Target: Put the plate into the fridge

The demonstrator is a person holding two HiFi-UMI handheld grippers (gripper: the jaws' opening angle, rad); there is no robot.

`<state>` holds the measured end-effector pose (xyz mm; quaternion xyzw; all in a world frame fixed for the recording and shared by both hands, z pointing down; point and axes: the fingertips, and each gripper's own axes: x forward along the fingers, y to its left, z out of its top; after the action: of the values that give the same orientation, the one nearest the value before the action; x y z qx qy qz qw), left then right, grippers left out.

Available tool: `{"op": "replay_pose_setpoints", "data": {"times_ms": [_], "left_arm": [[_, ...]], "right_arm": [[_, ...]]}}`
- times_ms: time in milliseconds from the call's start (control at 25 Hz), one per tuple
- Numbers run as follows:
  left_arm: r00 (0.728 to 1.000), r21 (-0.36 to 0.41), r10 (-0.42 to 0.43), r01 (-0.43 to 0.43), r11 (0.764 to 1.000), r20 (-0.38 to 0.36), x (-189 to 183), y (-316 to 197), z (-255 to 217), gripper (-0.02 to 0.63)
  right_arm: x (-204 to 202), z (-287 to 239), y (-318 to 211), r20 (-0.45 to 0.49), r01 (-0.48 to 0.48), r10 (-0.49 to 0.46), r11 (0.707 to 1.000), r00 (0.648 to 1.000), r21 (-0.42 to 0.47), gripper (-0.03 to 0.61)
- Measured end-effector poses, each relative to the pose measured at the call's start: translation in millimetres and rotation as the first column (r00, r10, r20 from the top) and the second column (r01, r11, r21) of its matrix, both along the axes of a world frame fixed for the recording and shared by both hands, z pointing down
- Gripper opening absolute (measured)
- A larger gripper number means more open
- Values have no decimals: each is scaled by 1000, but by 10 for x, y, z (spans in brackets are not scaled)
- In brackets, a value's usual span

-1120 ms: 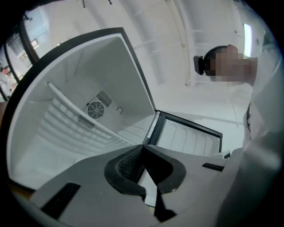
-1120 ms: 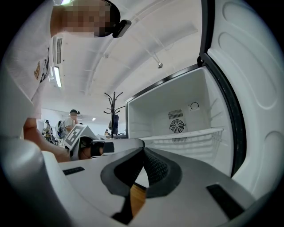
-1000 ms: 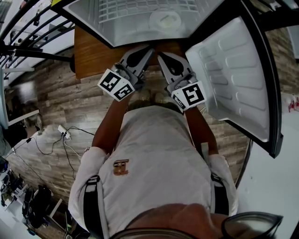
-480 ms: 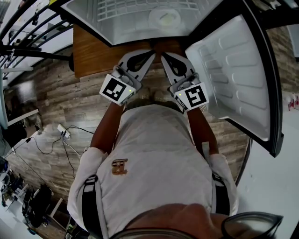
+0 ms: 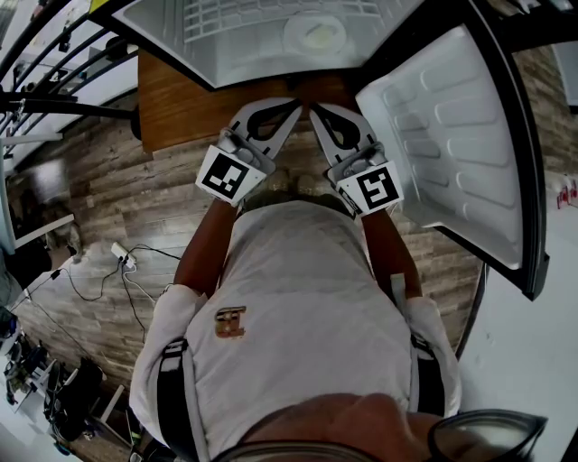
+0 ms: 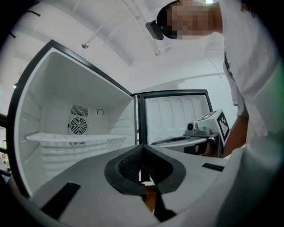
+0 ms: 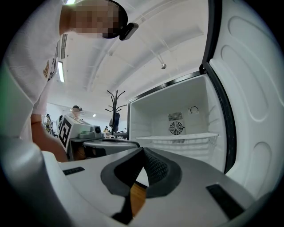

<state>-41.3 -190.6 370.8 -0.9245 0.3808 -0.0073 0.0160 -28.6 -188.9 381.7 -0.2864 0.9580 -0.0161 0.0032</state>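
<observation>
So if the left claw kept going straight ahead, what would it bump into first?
Most likely the fridge: the shut left claw lines up with its dark front edge, where the open door hinges, just right of the wire shelf. Depth is unclear, so it might slip inside instead.

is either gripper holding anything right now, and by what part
Nothing is held. The left gripper and right gripper both have jaws shut and empty; the plate lies on the fridge shelf, apart from both.

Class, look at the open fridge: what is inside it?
A white plate lies on the grid shelf; a round fan grille sits on the back wall. What lies below the shelf is covered.
</observation>
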Motion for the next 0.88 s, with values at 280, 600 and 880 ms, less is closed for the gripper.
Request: {"op": "replay_pose_setpoints", "data": {"times_ms": [280,600,880], "left_arm": [[1000,-12,3,-4,1000,-16,16,-6,-10,18],[1000,-21,1,-2,1000,-23,-11,-19,43,18],[999,-16,2,-3,1000,-32,-8,-19,32,18]], "right_arm": [[31,7,-5,-9,-12,12,1000,1000,2,32],[13,39,-32,-3,-29,29,999,1000,15,32],[16,45,-26,-7,-34,34,999,999,16,32]]}}
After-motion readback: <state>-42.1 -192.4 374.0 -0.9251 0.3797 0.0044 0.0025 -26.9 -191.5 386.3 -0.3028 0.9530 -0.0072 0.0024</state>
